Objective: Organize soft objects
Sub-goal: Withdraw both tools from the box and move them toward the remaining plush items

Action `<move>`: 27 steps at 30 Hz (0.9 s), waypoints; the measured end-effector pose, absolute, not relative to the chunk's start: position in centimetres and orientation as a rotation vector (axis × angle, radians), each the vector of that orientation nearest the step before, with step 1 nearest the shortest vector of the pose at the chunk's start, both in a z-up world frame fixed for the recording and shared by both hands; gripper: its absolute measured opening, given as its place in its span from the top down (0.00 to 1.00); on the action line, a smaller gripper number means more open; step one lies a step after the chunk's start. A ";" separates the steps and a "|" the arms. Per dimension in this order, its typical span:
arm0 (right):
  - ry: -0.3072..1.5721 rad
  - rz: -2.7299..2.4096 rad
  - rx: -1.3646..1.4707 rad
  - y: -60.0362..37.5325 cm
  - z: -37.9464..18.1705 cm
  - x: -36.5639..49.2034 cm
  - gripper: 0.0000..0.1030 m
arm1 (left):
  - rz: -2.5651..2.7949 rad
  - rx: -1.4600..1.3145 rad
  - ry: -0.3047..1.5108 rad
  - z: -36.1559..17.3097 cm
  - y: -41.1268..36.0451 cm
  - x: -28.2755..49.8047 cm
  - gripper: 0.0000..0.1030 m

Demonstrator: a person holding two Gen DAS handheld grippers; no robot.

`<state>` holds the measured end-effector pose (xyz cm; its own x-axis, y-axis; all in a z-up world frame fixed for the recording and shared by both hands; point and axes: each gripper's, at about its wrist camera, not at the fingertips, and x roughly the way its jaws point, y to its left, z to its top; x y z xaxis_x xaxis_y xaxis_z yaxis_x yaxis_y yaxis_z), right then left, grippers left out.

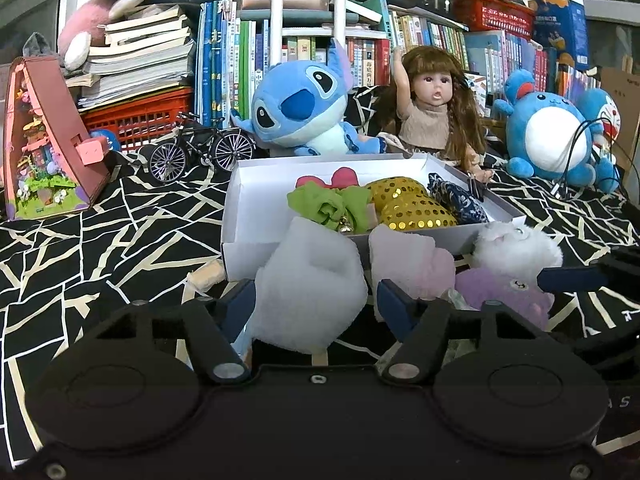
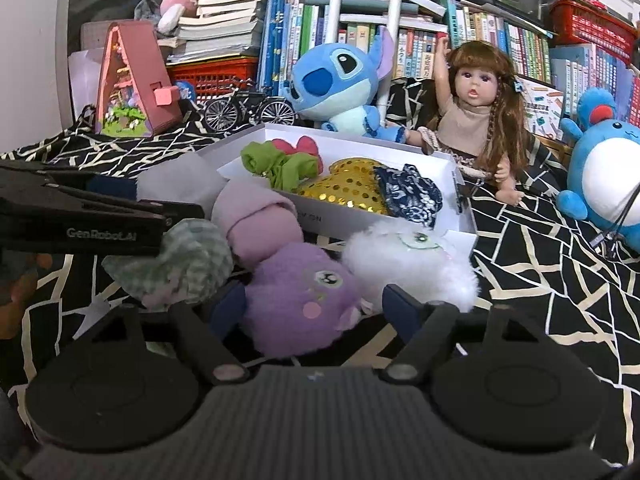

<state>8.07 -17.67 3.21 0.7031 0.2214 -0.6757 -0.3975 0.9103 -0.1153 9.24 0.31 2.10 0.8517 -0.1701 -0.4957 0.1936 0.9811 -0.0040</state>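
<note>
- left gripper (image 1: 316,300) straddling the pale grey-blue soft piece (image 1: 310,284), blue fingers (image 1: 240,304) at its sides; firm grip or not, cannot tell.
- right gripper (image 2: 314,308) likewise around the purple plush (image 2: 300,300); squeeze unclear.
- both just in front of the white box (image 1: 240,184).
- best pinched mid-body, lifted clear of the near wall, dropped into the bare left end.
</note>
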 end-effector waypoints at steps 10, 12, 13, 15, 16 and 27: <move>0.718 0.347 -0.244 -17.2 2.6 8.5 0.19 | -0.174 0.037 0.532 1.6 0.4 10.4 0.41; 0.720 0.345 -0.242 -17.3 2.4 8.5 0.19 | -0.173 0.035 0.535 1.4 0.4 10.5 0.41; 0.722 0.345 -0.237 -17.3 2.3 8.5 0.19 | -0.173 0.035 0.535 1.4 0.3 10.5 0.41; 0.724 0.344 -0.227 -17.4 2.2 8.5 0.19 | -0.175 0.037 0.535 1.3 0.3 10.5 0.41; 0.725 0.344 -0.222 -17.5 2.2 8.5 0.19 | -0.176 0.037 0.535 1.3 0.2 10.6 0.41; 0.727 0.346 -0.195 -17.8 2.0 8.6 0.19 | -0.182 0.013 0.549 1.1 0.4 11.1 0.44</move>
